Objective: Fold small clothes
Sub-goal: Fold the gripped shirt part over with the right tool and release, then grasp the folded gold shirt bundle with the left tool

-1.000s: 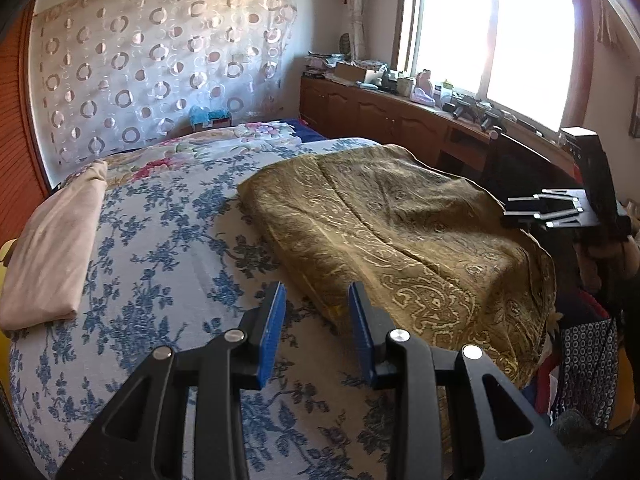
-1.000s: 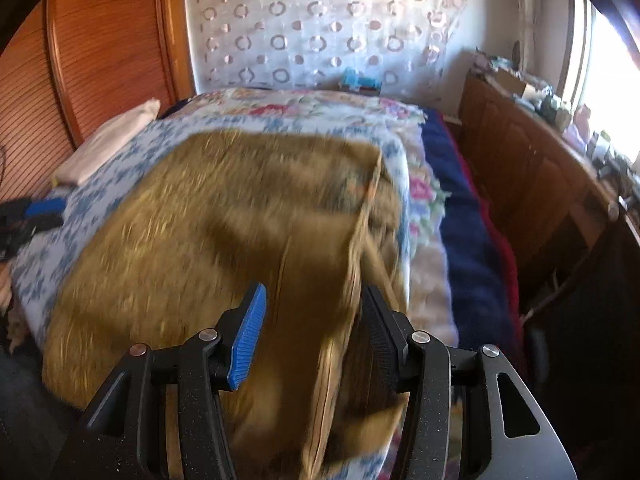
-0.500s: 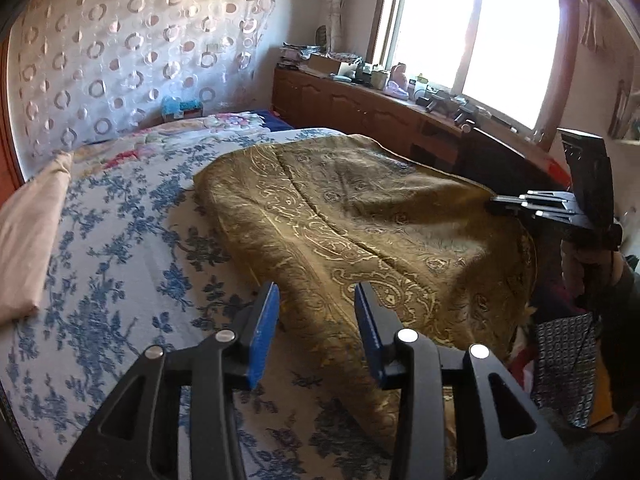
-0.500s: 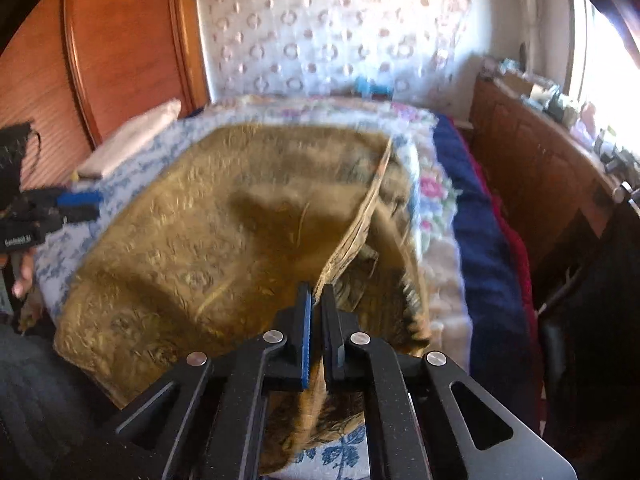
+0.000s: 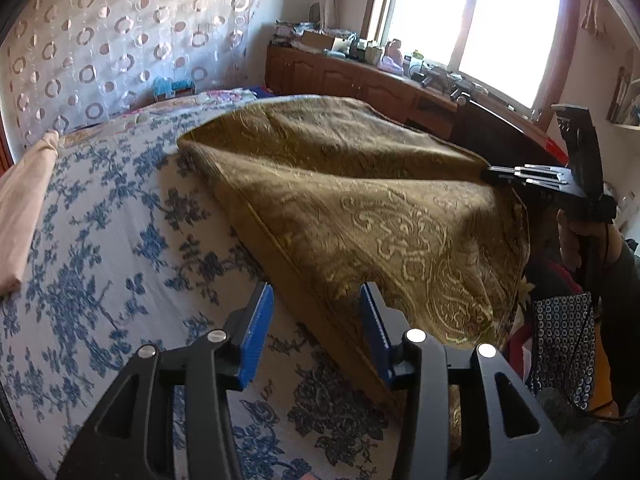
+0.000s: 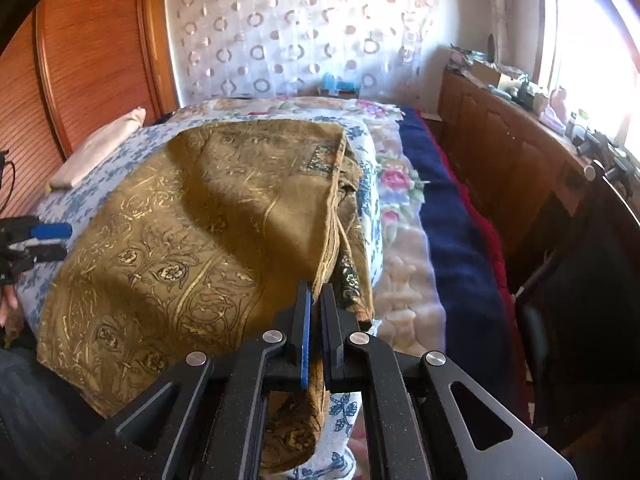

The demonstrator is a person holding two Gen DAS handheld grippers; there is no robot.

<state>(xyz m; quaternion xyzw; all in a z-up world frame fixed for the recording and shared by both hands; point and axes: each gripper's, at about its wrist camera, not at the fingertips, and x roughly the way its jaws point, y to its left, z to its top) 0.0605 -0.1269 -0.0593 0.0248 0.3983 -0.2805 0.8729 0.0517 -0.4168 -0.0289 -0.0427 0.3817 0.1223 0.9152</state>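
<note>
On a blue-flowered bedspread (image 5: 100,272) beside a sunlit window (image 5: 492,20), the right gripper (image 6: 316,300) pinches the gold cloth (image 6: 192,232) while the left gripper's (image 5: 316,320) empty jaws are opening.

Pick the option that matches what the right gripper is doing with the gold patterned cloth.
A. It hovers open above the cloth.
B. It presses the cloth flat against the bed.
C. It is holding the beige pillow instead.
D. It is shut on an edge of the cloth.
D: in the right wrist view the right gripper has its pads clamped on an edge of the gold patterned cloth, which rises to them.
</note>
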